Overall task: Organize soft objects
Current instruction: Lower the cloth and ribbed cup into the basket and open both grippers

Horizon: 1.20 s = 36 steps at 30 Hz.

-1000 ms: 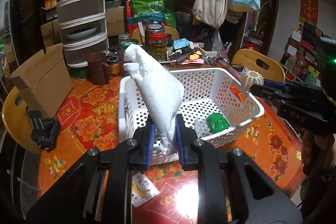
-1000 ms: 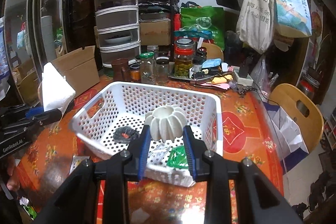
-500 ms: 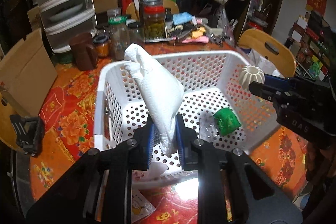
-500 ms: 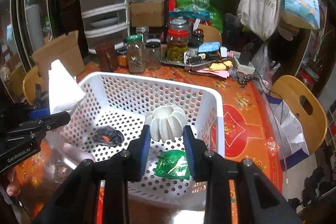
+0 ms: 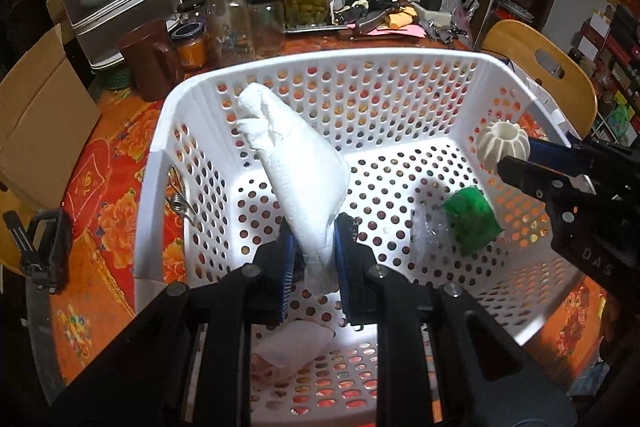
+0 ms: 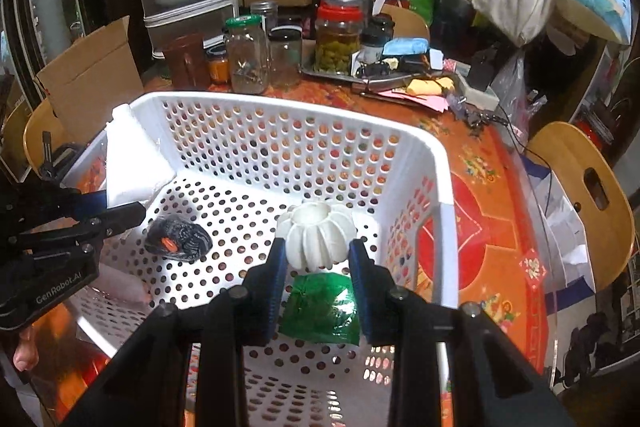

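Observation:
My left gripper (image 5: 313, 259) is shut on a white tissue pack (image 5: 300, 171) and holds it inside the white perforated basket (image 5: 360, 67), over its left part. My right gripper (image 6: 318, 259) is shut on a white ribbed pumpkin-shaped squishy (image 6: 316, 235) and holds it inside the basket (image 6: 416, 147), above a green packet (image 6: 320, 307). The squishy also shows at the right in the left wrist view (image 5: 503, 146). On the basket floor lie the green packet (image 5: 472, 223), a black pouch with an orange spot (image 6: 178, 241) and a pinkish soft item (image 5: 288, 351).
Glass jars (image 6: 246, 57), a brown mug (image 5: 148, 63) and clutter stand behind the basket on the red floral tablecloth (image 6: 492, 211). A cardboard box (image 5: 36, 115) lies at the left. A wooden chair (image 6: 588, 203) stands at the right. A black clip (image 5: 40, 251) lies left of the basket.
Both grippers have moved forward and down, from outside the basket's near rim to inside it, each still holding its object.

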Motion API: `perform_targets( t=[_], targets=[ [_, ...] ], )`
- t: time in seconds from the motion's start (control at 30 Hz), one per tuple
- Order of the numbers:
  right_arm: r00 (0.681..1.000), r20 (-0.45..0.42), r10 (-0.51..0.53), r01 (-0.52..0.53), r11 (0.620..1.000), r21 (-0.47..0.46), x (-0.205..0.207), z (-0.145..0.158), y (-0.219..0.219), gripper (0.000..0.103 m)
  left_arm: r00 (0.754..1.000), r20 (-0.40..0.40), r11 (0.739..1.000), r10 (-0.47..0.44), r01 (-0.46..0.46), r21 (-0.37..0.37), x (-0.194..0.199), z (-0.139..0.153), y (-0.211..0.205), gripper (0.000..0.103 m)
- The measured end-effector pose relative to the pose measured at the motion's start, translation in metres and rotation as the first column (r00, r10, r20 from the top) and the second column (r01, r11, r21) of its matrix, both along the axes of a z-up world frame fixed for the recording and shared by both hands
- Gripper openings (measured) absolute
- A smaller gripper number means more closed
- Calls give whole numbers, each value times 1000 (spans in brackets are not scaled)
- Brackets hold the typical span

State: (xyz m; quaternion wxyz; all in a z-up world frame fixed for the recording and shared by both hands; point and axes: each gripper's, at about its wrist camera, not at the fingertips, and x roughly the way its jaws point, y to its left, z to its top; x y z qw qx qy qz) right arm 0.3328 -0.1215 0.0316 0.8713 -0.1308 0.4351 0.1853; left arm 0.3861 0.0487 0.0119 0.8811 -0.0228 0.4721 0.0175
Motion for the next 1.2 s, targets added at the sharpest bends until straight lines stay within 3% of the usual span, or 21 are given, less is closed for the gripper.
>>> perform_targets(
  t=[0.5, 0.57, 0.7, 0.73, 0.8, 0.93, 1.2],
  targets=[
    [1000, -10, -25, 25, 1000, 18, 4, -11, 1, 30, 1000, 11, 1000, 13, -12, -29, -3, -9, -2, 19],
    [999, -13, -33, 33, 999, 38, 3, -10, 0, 30, 1000, 18, 999, 19, -19, -31, -3, -8, -3, 24],
    [999, -18, -48, 49, 996, 72, 1, -10, -3, 31, 998, 48, 999, 37, -36, -36, -8, -3, -3, 57],
    [999, -16, -48, 49, 996, 78, -1, -10, -4, 32, 998, 59, 999, 35, -33, -37, -10, -1, -4, 60],
    [999, -13, -49, 50, 994, 94, -4, -9, -4, 35, 997, 64, 999, 40, -39, -24, -12, 1, -6, 64],
    [998, 15, -53, 52, 994, 99, -13, -3, -4, 57, 996, 81, 999, 45, -42, -35, -18, 4, -6, 68],
    [993, 90, -80, 69, 990, 121, -41, 14, -15, 70, 979, 198, 997, 53, -41, -66, -67, 30, 2, 85]
  ],
)
